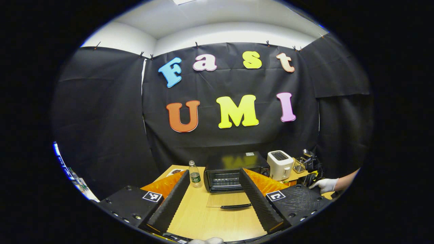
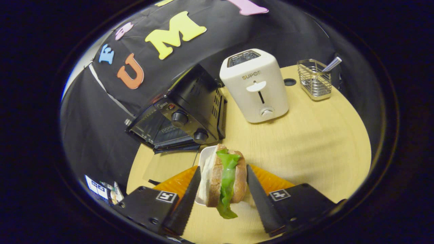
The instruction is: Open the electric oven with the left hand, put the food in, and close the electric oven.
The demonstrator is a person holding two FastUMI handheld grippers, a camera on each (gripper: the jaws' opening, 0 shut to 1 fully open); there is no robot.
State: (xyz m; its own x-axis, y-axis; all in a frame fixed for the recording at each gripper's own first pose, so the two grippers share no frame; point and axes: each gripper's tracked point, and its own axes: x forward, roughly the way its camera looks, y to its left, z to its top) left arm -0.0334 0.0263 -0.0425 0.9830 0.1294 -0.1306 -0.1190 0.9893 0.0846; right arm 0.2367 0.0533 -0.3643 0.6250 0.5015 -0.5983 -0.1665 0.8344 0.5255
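The black electric oven (image 1: 234,169) stands at the back of the wooden table, its glass door (image 1: 225,200) folded down flat with the handle (image 1: 235,205) toward me. My left gripper (image 1: 213,173) is open in front of it, holding nothing. In the right gripper view, my right gripper (image 2: 223,168) is shut on a sandwich (image 2: 230,179) of bread and green lettuce, held on edge just over a white dish (image 2: 204,159). The oven (image 2: 183,112) lies ahead and to the left there, with its door (image 2: 162,167) down.
A white toaster (image 2: 254,84) stands right of the oven, with a wire basket (image 2: 313,81) beyond it. A water bottle (image 1: 194,174) stands left of the oven. A gloved hand (image 1: 324,184) shows at the right table edge.
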